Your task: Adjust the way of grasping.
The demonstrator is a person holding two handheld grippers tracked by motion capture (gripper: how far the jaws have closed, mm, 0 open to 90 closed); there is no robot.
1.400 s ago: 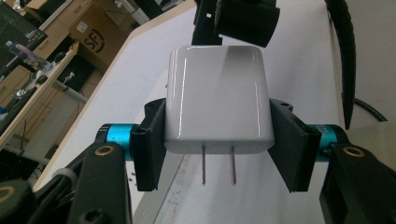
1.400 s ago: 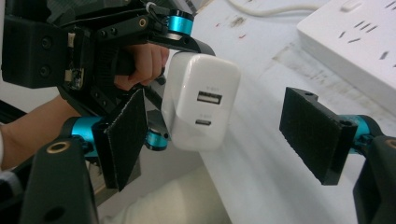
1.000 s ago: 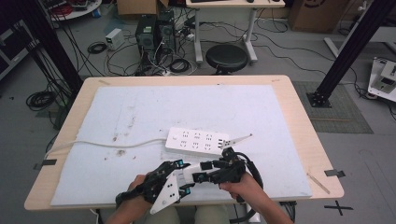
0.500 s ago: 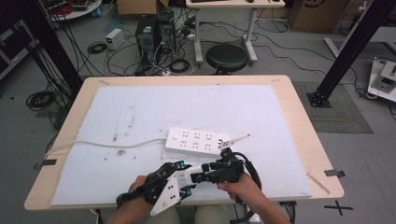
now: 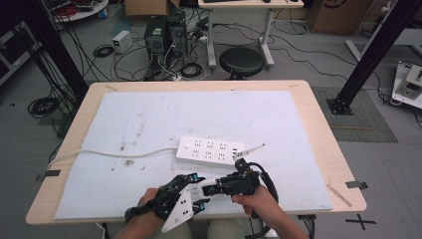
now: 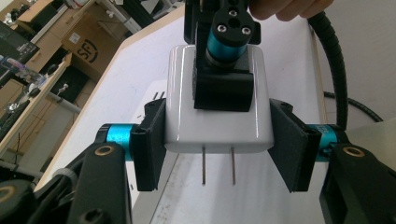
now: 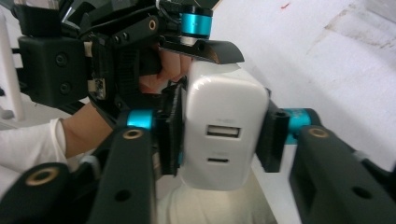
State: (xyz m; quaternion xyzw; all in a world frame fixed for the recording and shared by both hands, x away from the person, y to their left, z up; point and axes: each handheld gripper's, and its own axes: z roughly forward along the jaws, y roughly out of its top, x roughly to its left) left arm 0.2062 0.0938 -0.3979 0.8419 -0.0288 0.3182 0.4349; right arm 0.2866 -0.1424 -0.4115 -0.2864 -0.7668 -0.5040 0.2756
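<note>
A white plug-in charger (image 6: 217, 121) hangs between both grippers near the table's front edge (image 5: 208, 182). My left gripper (image 6: 217, 140) has its pads against the charger's two sides, and the two metal prongs (image 6: 218, 165) point back at its camera. My right gripper (image 7: 219, 135) clamps the same charger (image 7: 224, 112) from the opposite end, with the USB port (image 7: 223, 131) facing its camera. In the high view the left gripper (image 5: 199, 189) and the right gripper (image 5: 209, 188) meet tip to tip. A white power strip (image 5: 210, 150) lies flat just beyond them.
The strip's white cord (image 5: 114, 154) runs left off the table. A thin pale stick (image 5: 251, 148) lies at the strip's right end. A white mat (image 5: 224, 114) covers the wooden table (image 5: 318, 129). A black stool (image 5: 242, 60) and cables stand behind the table.
</note>
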